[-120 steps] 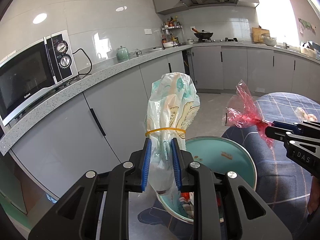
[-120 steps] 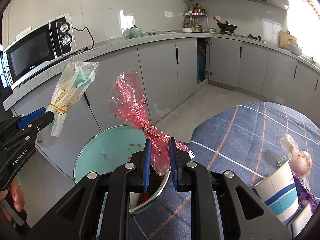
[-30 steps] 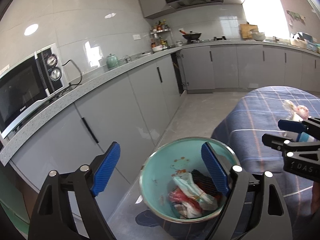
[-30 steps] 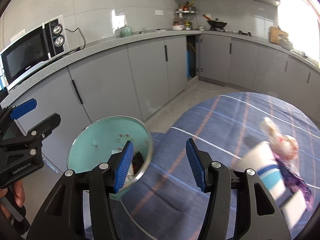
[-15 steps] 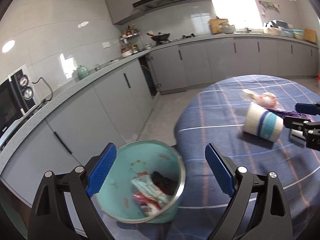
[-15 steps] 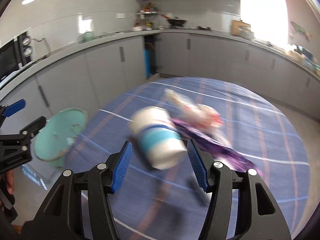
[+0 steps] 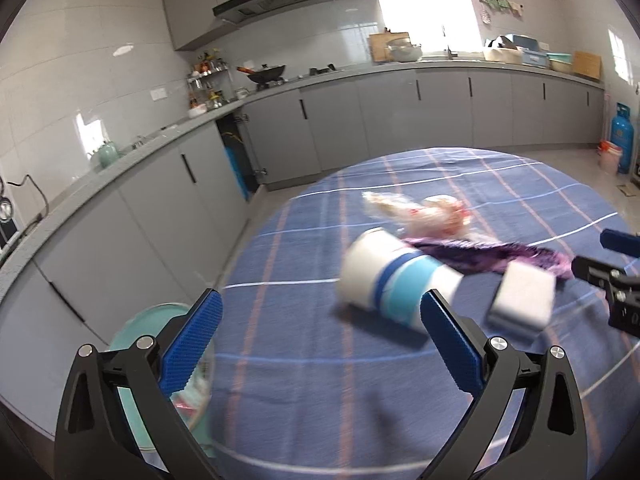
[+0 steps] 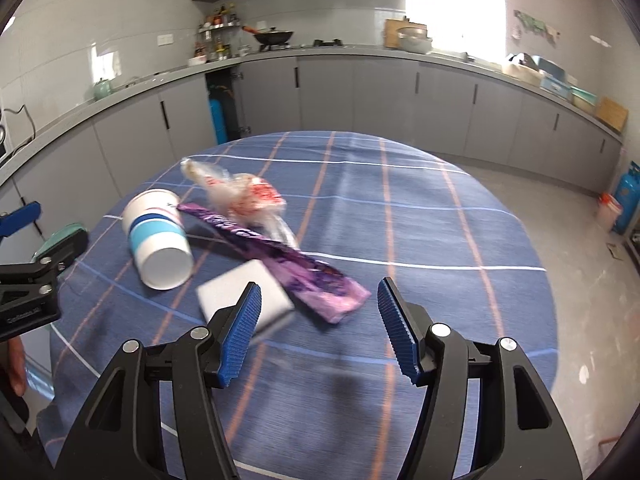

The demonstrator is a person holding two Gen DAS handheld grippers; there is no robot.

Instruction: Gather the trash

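Four bits of trash lie close together on the round bench (image 8: 400, 220) with its blue checked cloth. A paper cup (image 8: 158, 236) with blue bands lies on its side, mouth toward the right gripper. Just beside it a purple wrapper (image 8: 280, 260) stretches across the cloth, with a crumpled clear bag (image 8: 240, 196) touching its far side and a white block (image 8: 244, 300) at its near side. The right gripper (image 8: 318, 328) hangs over the block and the wrapper's end, fingers (image 8: 240, 332) just opening, nothing between them. The left gripper (image 7: 318, 348) has spread wide, empty, near the cup (image 7: 390, 284). A teal bin (image 7: 132, 340) with trash inside stands by the bench's edge.
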